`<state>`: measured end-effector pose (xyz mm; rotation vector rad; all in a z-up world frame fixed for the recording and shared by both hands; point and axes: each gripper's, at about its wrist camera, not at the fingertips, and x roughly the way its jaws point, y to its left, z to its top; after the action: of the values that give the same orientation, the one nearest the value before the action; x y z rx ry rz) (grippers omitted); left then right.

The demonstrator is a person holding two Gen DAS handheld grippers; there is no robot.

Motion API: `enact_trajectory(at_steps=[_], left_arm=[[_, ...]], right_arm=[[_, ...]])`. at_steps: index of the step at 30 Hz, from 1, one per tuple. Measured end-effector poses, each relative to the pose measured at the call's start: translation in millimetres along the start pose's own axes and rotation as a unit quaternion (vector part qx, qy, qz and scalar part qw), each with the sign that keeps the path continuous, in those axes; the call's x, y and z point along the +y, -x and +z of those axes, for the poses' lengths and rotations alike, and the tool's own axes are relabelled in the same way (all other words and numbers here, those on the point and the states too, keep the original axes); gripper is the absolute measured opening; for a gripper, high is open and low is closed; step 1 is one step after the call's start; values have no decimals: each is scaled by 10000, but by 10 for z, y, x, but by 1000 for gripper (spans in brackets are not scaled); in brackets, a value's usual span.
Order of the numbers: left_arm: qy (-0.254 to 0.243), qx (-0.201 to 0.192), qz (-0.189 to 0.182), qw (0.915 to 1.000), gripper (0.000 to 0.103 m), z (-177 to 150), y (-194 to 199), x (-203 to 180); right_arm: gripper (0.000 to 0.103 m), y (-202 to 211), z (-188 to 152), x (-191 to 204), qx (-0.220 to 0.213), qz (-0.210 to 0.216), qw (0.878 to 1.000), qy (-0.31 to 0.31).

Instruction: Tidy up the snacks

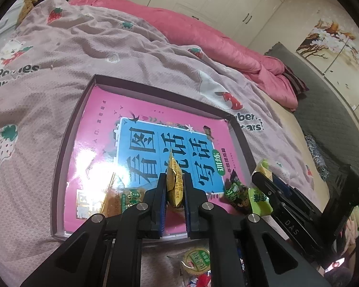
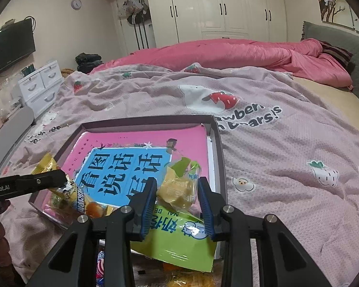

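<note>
Holding a shiny gold packet (image 1: pixel 174 179) pinched upright, your left hand-held gripper (image 1: pixel 175 191) sits right over the flat box (image 1: pixel 67 143) on the bed (image 1: pixel 59 47), so the drop is straight below. Your right hand-held gripper (image 2: pixel 177 198) squeezes a crinkly clear packet (image 2: pixel 179 186) above a smooth green bag (image 2: pixel 174 241) at the box's near right corner.

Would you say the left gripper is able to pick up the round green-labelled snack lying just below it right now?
Probably not yet: the left gripper is shut on a gold snack packet, so it must release that before taking the round snack.
</note>
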<state>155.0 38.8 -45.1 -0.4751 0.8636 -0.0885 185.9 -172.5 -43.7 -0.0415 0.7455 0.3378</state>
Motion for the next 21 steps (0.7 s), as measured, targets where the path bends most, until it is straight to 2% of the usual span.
enact_trajectory(at_steps=[12, 21], left_arm=[[-70, 110, -35, 9999, 13, -64, -42, -33], [-138, 201, -76, 9997, 13, -107, -106, -82]], right_arm=[[37, -135, -23, -130, 189, -6, 9995, -256], [38, -166, -49, -86, 265, 86, 9994, -186]])
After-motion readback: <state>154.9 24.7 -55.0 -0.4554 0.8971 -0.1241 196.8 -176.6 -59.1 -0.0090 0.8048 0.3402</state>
